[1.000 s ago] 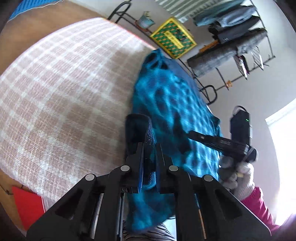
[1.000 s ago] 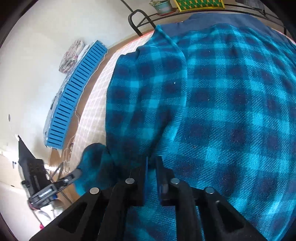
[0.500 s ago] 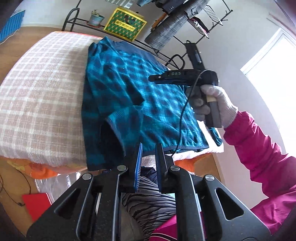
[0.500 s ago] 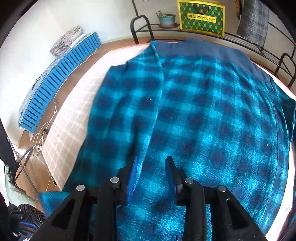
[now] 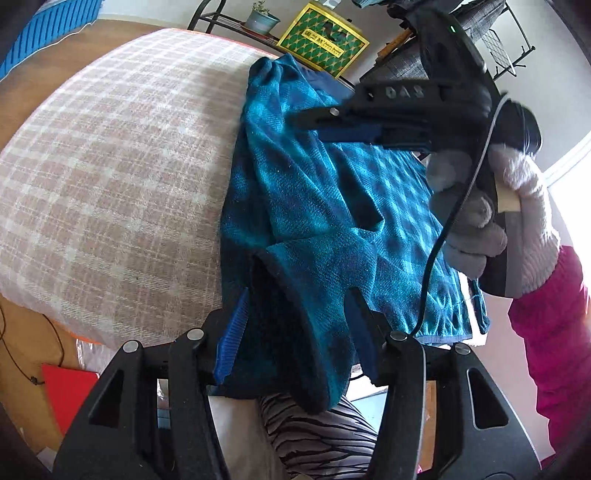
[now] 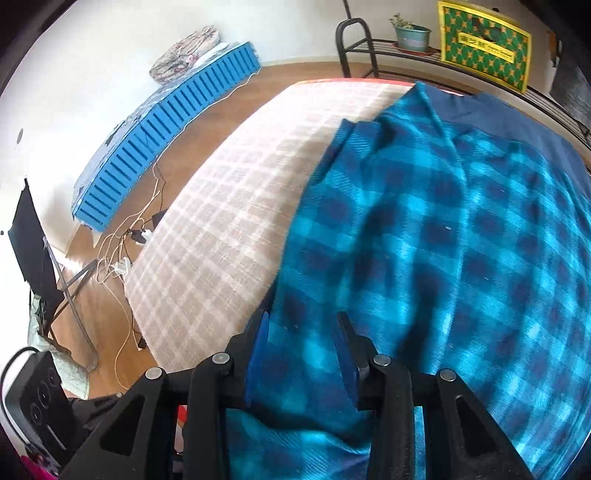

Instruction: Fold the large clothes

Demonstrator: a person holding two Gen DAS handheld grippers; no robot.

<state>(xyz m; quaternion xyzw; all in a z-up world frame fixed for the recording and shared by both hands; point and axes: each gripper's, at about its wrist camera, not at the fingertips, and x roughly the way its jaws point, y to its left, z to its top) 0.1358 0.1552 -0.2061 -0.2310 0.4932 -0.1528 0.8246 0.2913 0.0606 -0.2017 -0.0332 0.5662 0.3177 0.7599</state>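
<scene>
A teal-and-navy plaid garment (image 5: pixel 332 206) lies spread on the right part of a bed, with one sleeve folded across its body. The cuff end of that sleeve (image 5: pixel 314 295) hangs over the near edge between the fingers of my left gripper (image 5: pixel 299 325). Its jaws are opening and the pads stand clear of the cloth. A gloved hand (image 5: pixel 509 206) holds my right gripper (image 5: pixel 314 123) just above the garment's middle. In the right wrist view the right gripper (image 6: pixel 303 339) hovers over the plaid garment (image 6: pixel 461 240), jaws opening, with nothing pinched.
A beige checked bedcover (image 5: pixel 110 166) takes up the left of the bed. Behind stands a metal rack (image 6: pixel 354 44) with a yellow-green box (image 5: pixel 321 37) and a plant pot (image 6: pixel 412 35). A blue slatted panel (image 6: pixel 166 136) and cables (image 6: pixel 125 240) lie on the wooden floor.
Both sets of jaws have gone from shut to spread. The left gripper moved in so the sleeve cuff lies between its fingers. The right gripper let go of the cloth and lifted.
</scene>
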